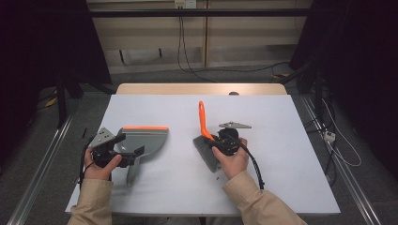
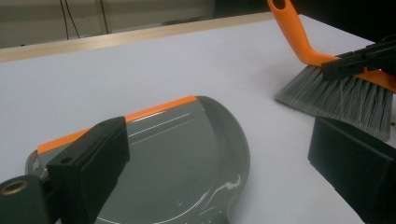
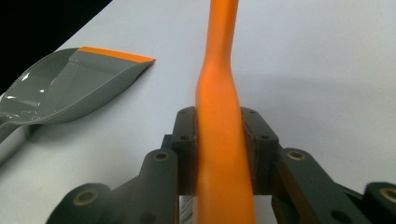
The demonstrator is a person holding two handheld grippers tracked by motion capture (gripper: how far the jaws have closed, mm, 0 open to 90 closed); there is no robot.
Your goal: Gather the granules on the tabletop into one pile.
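Right gripper (image 3: 219, 154): both jaws are clamping the orange handle of the hand brush (image 1: 206, 140), 1 pad on each side. Brush bristles are resting on the white table (image 1: 281, 154). Left gripper (image 1: 124, 152): jaws are standing wide (nothing pinched), straddling the grey dustpan (image 2: 187, 154), which is lying flat on the table to the brush's left, its orange lip facing the far edge.

Left tool (image 1: 126, 151) gapes wide, low and level; right tool (image 1: 217, 138) clamped tight.
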